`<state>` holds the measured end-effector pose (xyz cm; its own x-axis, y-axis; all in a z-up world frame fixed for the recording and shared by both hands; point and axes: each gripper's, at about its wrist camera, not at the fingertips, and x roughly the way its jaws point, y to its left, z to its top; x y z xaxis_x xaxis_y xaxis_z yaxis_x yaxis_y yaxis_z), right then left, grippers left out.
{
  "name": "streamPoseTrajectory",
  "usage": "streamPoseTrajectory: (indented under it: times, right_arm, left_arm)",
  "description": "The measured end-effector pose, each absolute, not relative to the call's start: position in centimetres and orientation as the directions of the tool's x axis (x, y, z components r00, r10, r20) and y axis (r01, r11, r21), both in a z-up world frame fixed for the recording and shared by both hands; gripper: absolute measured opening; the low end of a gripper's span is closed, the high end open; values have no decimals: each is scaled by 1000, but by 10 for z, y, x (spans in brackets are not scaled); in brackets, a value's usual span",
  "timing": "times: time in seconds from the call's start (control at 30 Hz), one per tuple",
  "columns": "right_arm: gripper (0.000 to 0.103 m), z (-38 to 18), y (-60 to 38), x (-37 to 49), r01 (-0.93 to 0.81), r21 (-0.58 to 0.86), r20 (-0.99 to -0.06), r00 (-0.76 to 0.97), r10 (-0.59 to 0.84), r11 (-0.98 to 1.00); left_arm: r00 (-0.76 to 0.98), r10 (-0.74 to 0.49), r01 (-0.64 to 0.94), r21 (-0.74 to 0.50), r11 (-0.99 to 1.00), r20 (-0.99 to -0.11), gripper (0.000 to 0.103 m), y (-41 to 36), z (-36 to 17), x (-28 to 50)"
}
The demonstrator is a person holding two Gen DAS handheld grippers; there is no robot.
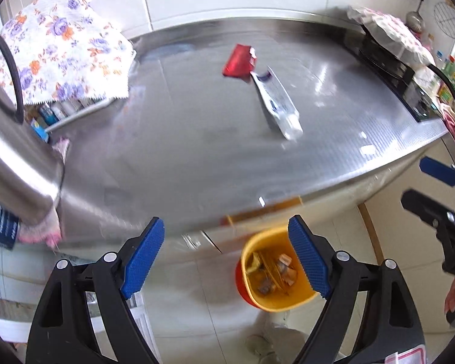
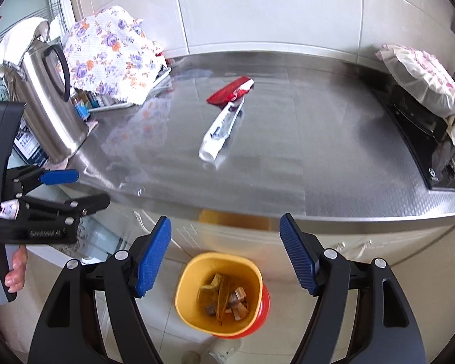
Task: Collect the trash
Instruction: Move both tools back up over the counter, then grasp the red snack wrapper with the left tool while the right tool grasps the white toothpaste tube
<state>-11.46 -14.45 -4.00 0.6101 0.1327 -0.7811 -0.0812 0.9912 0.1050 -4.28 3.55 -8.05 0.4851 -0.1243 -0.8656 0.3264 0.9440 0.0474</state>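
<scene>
A red wrapper [image 1: 239, 60] [image 2: 230, 91] and a white toothpaste tube [image 1: 278, 104] [image 2: 222, 129] lie side by side on the steel counter [image 1: 197, 139] [image 2: 288, 151]. A yellow trash bin [image 1: 276, 273] [image 2: 218, 291] with scraps inside stands on the floor below the counter edge. My left gripper [image 1: 226, 251] is open and empty, held off the counter's front edge above the floor; it also shows in the right wrist view [image 2: 85, 186]. My right gripper [image 2: 226, 251] is open and empty above the bin; it shows at the right edge of the left wrist view [image 1: 418, 182].
A steel kettle [image 1: 12, 157] [image 2: 48, 103] stands at the counter's left. A flowered cloth [image 1: 66, 48] [image 2: 115, 51] covers a rack of items behind it. A black stove [image 1: 391, 72] [image 2: 421, 133] with a cloth-covered pot [image 2: 421, 79] sits at the right.
</scene>
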Motion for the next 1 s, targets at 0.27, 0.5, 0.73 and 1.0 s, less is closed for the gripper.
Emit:
streamPoseTrajectory:
  times: [0.27, 0.5, 0.73, 1.0]
  right_arm:
    - [75, -58, -121, -76, -124, 81, -804, 578, 138, 989]
    - [75, -73, -110, -44, -105, 79, -812, 571, 125, 991]
    - [75, -89, -110, -2, 5, 77, -819, 571, 61, 997]
    - [75, -116, -99, 30, 96, 54, -838, 546, -7, 994]
  left_arm:
    - [490, -95, 295, 62, 954, -867, 84, 41, -71, 14]
    - [475, -97, 320, 69, 945, -875, 84, 32, -75, 61]
    - [450, -127, 412, 79, 908, -884, 84, 17, -87, 113]
    - [401, -166, 513, 71, 855, -901, 84, -2, -106, 161]
